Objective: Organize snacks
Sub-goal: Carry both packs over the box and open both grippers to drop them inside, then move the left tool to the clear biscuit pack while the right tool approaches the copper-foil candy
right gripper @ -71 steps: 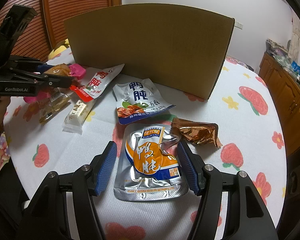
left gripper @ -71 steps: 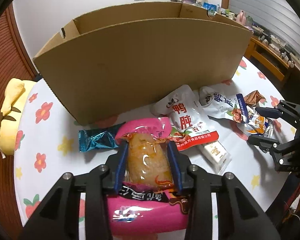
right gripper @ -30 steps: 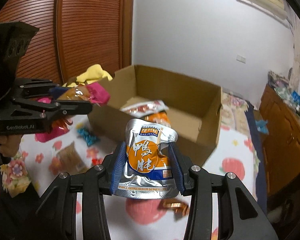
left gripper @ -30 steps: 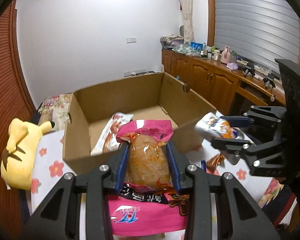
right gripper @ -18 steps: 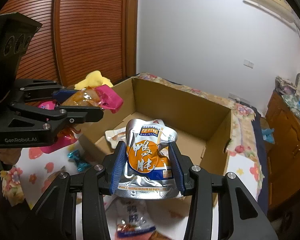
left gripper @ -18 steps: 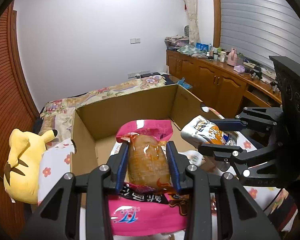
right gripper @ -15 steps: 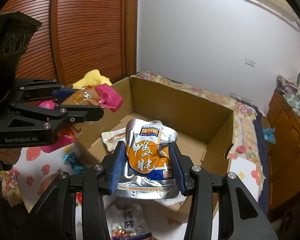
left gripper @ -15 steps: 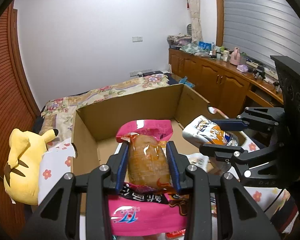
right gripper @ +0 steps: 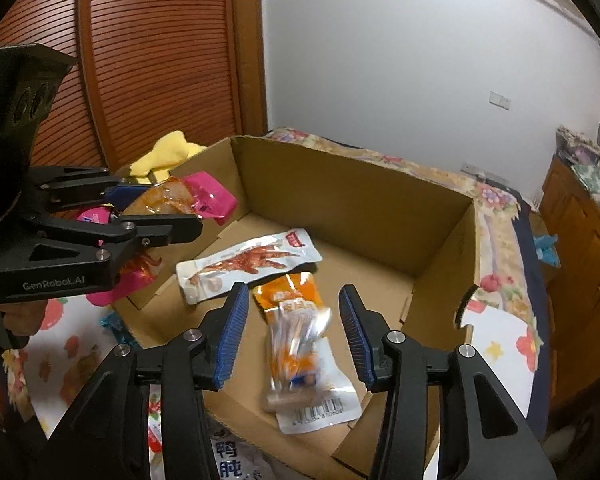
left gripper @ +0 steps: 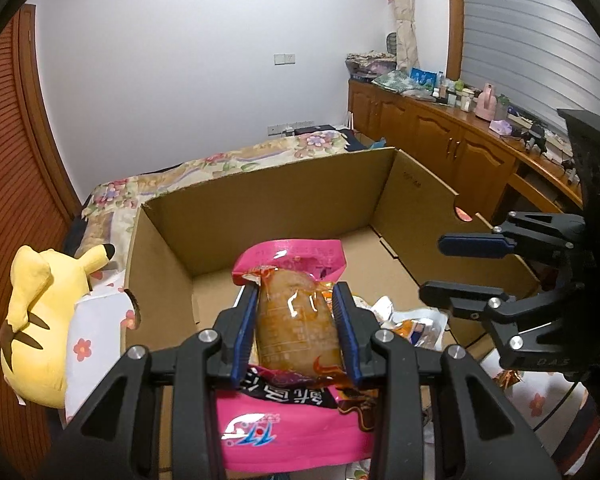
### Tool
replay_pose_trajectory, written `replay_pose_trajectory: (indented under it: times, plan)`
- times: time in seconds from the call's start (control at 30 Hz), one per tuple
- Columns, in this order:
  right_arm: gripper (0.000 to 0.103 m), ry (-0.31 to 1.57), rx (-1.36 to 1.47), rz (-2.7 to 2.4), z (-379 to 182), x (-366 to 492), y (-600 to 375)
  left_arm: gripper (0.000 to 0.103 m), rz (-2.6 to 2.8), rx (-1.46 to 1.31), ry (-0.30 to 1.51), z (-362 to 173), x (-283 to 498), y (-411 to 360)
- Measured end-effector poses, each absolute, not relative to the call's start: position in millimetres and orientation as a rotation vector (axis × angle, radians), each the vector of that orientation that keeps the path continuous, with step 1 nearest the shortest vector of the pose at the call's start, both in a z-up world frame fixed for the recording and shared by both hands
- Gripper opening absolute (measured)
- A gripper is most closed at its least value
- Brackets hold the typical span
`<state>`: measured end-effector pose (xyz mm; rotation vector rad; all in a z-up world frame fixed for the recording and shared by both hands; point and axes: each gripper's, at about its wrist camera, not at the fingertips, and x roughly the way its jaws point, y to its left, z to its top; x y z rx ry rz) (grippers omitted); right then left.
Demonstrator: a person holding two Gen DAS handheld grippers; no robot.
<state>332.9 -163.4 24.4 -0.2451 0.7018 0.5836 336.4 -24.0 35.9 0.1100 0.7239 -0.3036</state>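
Left wrist view
- My left gripper (left gripper: 296, 326): clamped on the pink snack pack (left gripper: 296, 320), blue pads pressing both sides of its clear, brownish middle; the pink printed end hangs back toward the camera.
- Where the pack is: held in the air above the near-left part of the cardboard box (left gripper: 268, 204), not touching the floor of it.
- Cardboard box: open at the top, brown floor bare at the far end.
- Silver pouch (left gripper: 416, 320): crumpled, low in the box just right of my left fingers, partly hidden behind them.
- My right gripper (left gripper: 466, 266): at the right, over the box's right wall, fingers apart with nothing between them.
- Yellow plush toy (left gripper: 40, 312): outside the box on the left, beside the flowered tablecloth (left gripper: 88, 344).

Right wrist view
- My right gripper (right gripper: 292, 332): spread wide, gripping nothing, hovering above the box (right gripper: 360, 200).
- Silver pouch (right gripper: 300, 356): blurred, between my fingers in the frame but clear of both pads; whether it is in the air or lying on the packets in the box I cannot tell.
- Chicken-foot packet (right gripper: 248, 264): white, flat on the box floor.
- Orange packet (right gripper: 288, 296): beside it, partly under the blurred pouch.
- My left gripper (right gripper: 172, 212): at the left, gripping the pink snack pack (right gripper: 204, 196) over the box's left wall.
- White packet (right gripper: 228, 464): outside the box at the bottom edge, on the tablecloth (right gripper: 492, 344).
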Motion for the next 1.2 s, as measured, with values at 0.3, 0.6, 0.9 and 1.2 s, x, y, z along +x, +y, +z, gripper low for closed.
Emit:
replay_pose_trajectory:
  times: [0.3, 0.6, 0.9, 1.2]
  plan:
    - [0.048, 0.699, -0.213, 0.582, 27, 326, -174, 0.037, -0.268, 0.123, 0.729, 26, 341, -29]
    - [0.048, 0.687, -0.213, 0.559, 31, 305, -188, 0.045, -0.279, 0.091, 0.704, 34, 323, -22]
    - [0.052, 0.68, -0.187, 0.517, 38, 259, -203, 0.049, -0.321, 0.099, 0.677, 41, 258, -11]
    - [0.052, 0.706, -0.203, 0.476, 18, 215, -210, 0.055, -0.336, 0.102, 0.687, 25, 199, 2]
